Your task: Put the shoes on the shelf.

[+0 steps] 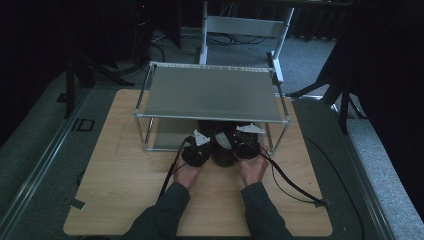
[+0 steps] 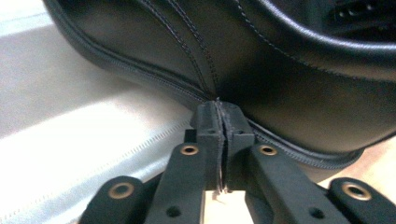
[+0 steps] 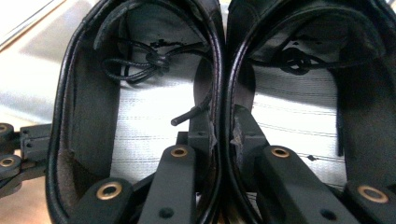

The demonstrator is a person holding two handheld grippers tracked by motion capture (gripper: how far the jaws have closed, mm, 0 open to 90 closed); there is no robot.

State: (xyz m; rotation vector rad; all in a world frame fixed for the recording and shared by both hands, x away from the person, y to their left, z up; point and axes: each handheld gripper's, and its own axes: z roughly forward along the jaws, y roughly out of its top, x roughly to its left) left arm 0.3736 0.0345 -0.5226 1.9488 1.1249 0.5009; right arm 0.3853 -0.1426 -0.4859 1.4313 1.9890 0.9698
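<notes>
Desk (image 1: 125,200): pale wood, rounded corners; bare board on both sides of the hands and toward the near edge.
Rack (image 1: 210,92): metal two-level shelf rack at the far half of the desk; its top plate overhangs the shoes' toe ends, its front posts stand left and right of the grippers.
Room to move: tight at the front, under the rack's top plate; open backward along the desk and to each side.
Shoes (image 1: 223,145): a pair of black leather shoes side by side, toes under the rack, heels toward the person.
Look (image 3: 140,126): glossy black leather, stitched seams, pale grey insoles, thin black laces lying inside, inner walls touching each other.
Left gripper (image 2: 223,122): at the left shoe's outer side; fingers (image 2: 208,128) closed at the sole seam, pinching its thin edge.
Right gripper (image 3: 223,130): between the shoes; fingers (image 3: 201,128) clamped on the two touching inner collars, one finger inside each shoe.
</notes>
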